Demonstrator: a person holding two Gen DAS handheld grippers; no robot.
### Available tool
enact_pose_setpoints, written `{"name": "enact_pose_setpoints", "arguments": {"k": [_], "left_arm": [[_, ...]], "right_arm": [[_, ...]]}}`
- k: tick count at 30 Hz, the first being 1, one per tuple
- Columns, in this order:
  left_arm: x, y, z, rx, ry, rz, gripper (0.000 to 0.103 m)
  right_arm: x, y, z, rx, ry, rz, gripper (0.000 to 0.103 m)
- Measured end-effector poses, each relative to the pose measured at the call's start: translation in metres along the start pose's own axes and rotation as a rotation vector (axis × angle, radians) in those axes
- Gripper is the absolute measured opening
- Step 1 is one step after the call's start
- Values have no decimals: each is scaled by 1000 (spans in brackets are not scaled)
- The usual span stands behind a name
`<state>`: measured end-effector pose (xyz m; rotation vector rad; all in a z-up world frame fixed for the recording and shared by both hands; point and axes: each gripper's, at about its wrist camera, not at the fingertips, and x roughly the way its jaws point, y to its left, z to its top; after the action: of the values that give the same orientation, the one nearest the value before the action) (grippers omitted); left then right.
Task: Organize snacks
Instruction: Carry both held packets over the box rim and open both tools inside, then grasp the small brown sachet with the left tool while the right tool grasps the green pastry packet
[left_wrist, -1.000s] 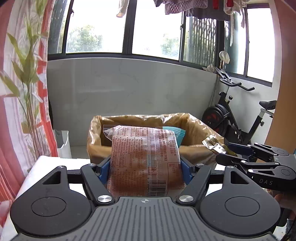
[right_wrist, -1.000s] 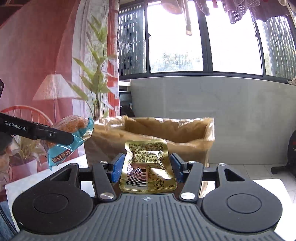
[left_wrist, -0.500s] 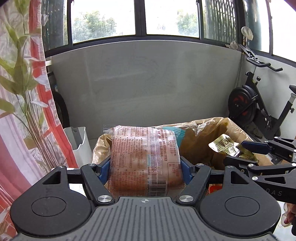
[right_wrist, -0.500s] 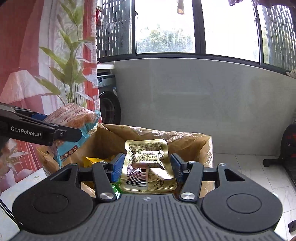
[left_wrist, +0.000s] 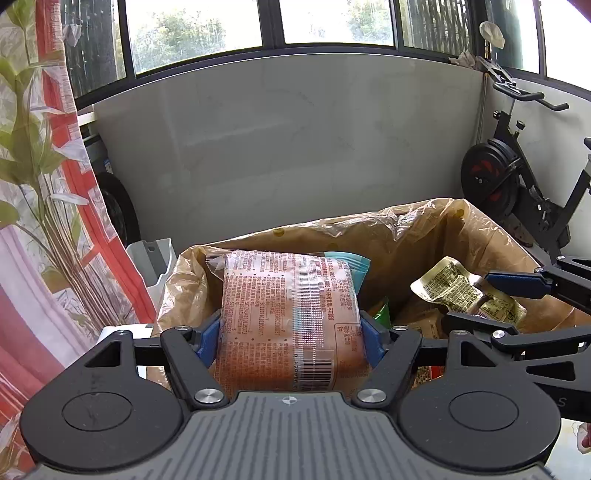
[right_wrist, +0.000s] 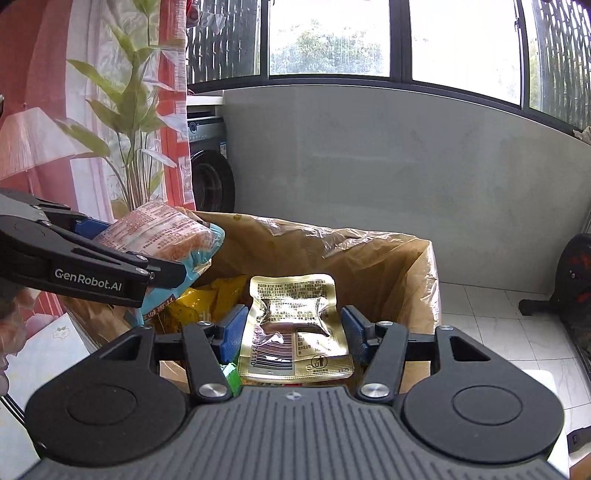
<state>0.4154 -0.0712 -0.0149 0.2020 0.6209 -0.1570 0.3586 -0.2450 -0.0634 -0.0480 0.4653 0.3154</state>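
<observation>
An orange bread packet (left_wrist: 291, 317) is being clamped by the left gripper (left_wrist: 291, 334) and a gold pouch (right_wrist: 293, 328) by the right gripper (right_wrist: 293, 334), both being held over the lined box (right_wrist: 399, 266).

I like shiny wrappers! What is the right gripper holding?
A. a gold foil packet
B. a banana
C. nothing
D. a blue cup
A: the right gripper is shut on the gold foil packet, held over the lined box.
</observation>
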Motion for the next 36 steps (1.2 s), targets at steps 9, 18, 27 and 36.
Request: {"name": "enact_pose_setpoints", "arguments": {"k": [9, 18, 27, 36], "left_arm": [[-20, 6, 0, 20, -63, 8, 76], [-83, 48, -20, -86, -262, -86, 80], [-119, 81, -92, -153, -279, -21, 79], [-93, 87, -150, -250, -125, -18, 78]], "right_arm": [[-10, -2, -2, 27, -5, 5, 66], [-66, -12, -17, 65, -166, 45, 66], [-122, -15, -76, 59, -253, -9, 66], [-86, -16, -171, 220, 23, -77, 66]]}}
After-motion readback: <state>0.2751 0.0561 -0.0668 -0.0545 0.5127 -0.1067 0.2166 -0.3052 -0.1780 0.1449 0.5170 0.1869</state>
